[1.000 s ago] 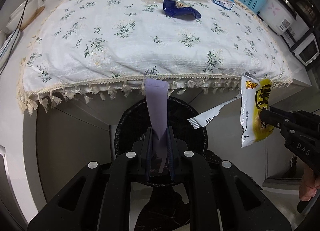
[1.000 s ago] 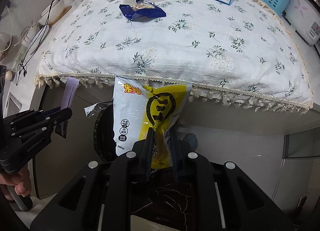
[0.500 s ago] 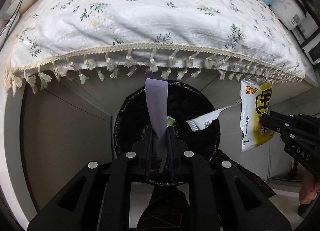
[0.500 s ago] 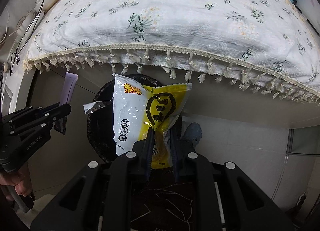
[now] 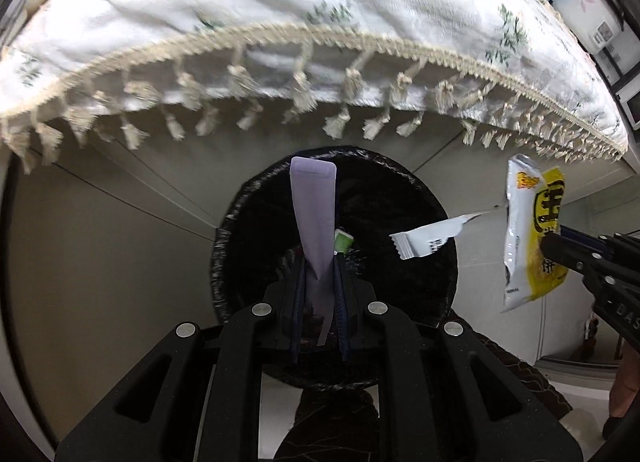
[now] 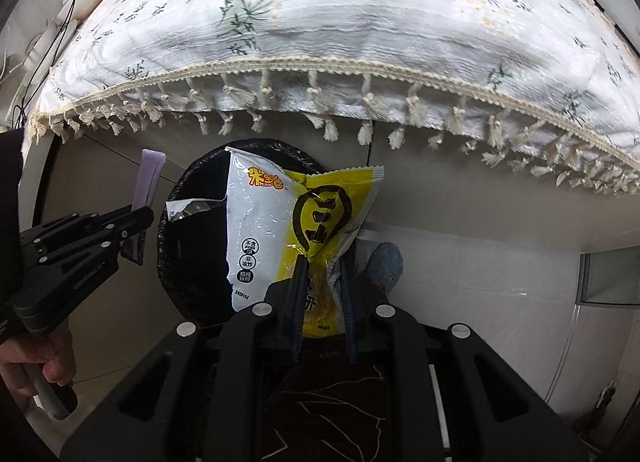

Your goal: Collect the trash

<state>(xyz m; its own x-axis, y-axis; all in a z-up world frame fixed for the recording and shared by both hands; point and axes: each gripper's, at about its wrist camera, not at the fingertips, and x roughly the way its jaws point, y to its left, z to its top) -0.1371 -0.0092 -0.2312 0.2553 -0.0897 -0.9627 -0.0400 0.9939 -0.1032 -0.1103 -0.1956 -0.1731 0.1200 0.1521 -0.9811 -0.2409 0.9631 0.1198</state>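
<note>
Left gripper [image 5: 319, 282]: clamped on the lower end of a lilac wrapper; pointing steeply down; seen from the side in the right wrist view [image 6: 136, 218].
Lilac wrapper [image 5: 314, 218]: pinched between the left jaws, upper part standing up past the fingertips, flat and slightly tapered toward the grip.
Right gripper [image 6: 323, 274]: clamped on the lower part of a yellow and white snack bag; pointing steeply down; visible at the right edge of the left wrist view [image 5: 560, 246].
Yellow and white snack bag [image 6: 296, 222]: held between the right jaws, body fanning up and to the left of them; torn strip [image 6: 196, 208] trailing off its left side.
Torn strip, left wrist view [image 5: 432, 238]: white with print, reaching from the bag toward the left jaws, hanging over the bin mouth.
Black-lined bin [image 5: 424, 286]: round, directly beyond the left fingertips; beyond and left of the right fingertips [image 6: 192, 262].
Bin contents: small green and white item [image 5: 343, 242] just right of the lilac wrapper; rest too dark to tell.
Tasselled floral tablecloth [image 5: 360, 22]: above and beyond both jaws, fringe overhanging the bin's far side.
Hand [image 6: 36, 362]: gripping the left gripper's handle, lower left of the right jaws.
</note>
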